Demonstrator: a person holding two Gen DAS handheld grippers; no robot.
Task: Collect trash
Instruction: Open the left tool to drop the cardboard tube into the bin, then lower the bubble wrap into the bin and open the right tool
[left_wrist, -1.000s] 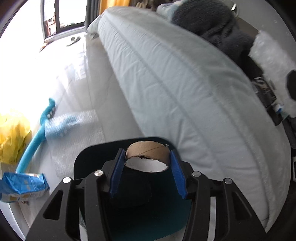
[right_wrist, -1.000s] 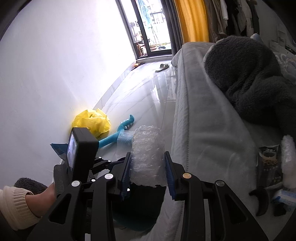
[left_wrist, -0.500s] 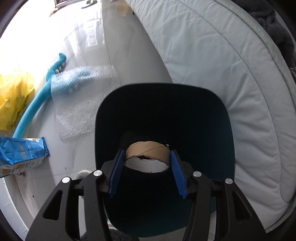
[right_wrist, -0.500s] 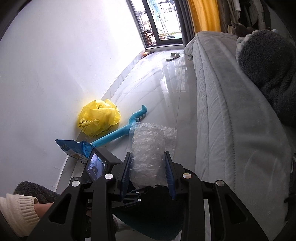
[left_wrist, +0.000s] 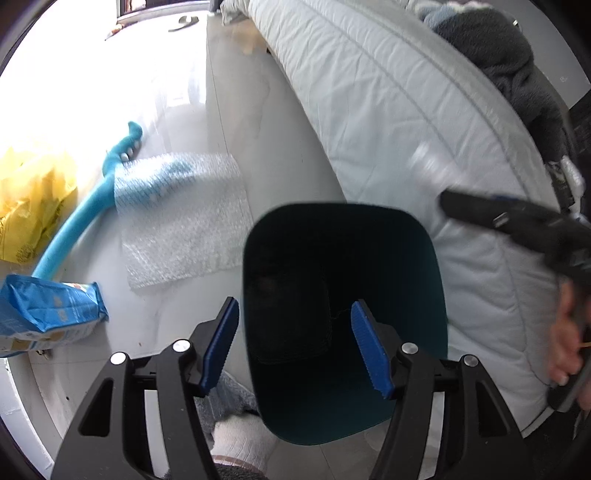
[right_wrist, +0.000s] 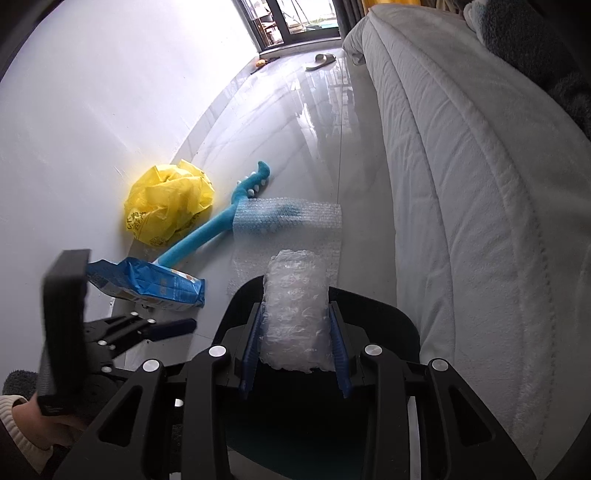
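Note:
My left gripper (left_wrist: 295, 343) is open and empty above the near rim of a dark teal trash bin (left_wrist: 424, 266) on the floor; the bin's inside is too dark to read. My right gripper (right_wrist: 295, 347) is shut on a wad of bubble wrap (right_wrist: 295, 310) and holds it over the bin (right_wrist: 388, 317). In the left wrist view the right gripper (left_wrist: 513, 221) shows blurred at the right. On the floor lie a flat bubble wrap sheet (left_wrist: 184, 218) (right_wrist: 291, 229), a blue snack bag (left_wrist: 44, 310) (right_wrist: 155, 284) and a crumpled yellow plastic bag (left_wrist: 26, 199) (right_wrist: 166, 206).
A long blue brush-like handle (left_wrist: 85, 221) (right_wrist: 218, 225) lies partly under the sheet. A bed with a pale quilt (left_wrist: 406, 110) (right_wrist: 480, 184) runs along the right. A white wall (right_wrist: 92, 110) borders the left. A foot in a sock (left_wrist: 240, 443) stands beside the bin.
My left gripper opened over the bin and the cardboard roll it held is gone from its fingers. My right gripper, still holding the bubble wrap, moved down over the bin.

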